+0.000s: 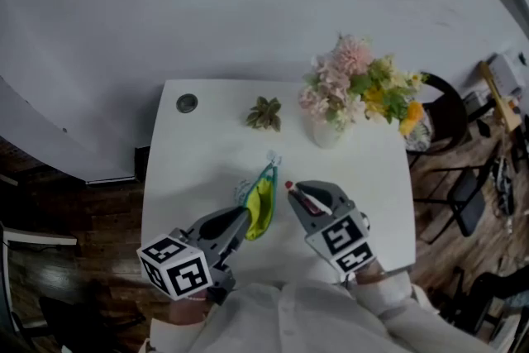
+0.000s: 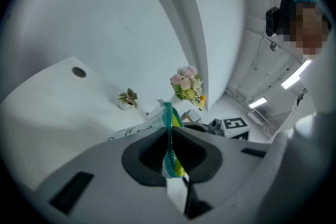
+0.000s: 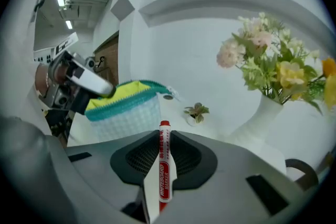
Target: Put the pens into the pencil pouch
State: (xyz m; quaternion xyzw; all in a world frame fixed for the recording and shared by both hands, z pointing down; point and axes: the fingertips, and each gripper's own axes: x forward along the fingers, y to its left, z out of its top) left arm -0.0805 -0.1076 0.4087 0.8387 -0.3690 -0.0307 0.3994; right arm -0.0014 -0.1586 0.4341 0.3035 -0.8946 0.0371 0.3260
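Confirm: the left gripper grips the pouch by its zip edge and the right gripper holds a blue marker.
Wrong on the colour: the marker in the right gripper is red, not blue, as the right gripper view shows. The left gripper does grip the pouch by its zip edge.

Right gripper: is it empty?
No, the right gripper is clamped on a red marker.

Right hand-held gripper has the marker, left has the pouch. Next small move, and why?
Probably carry the marker leftward to the mouth of the pouch: the right hand-held gripper has it clamped, and the left hand-held gripper holds the pouch's zipper edge up, yellow lining showing.
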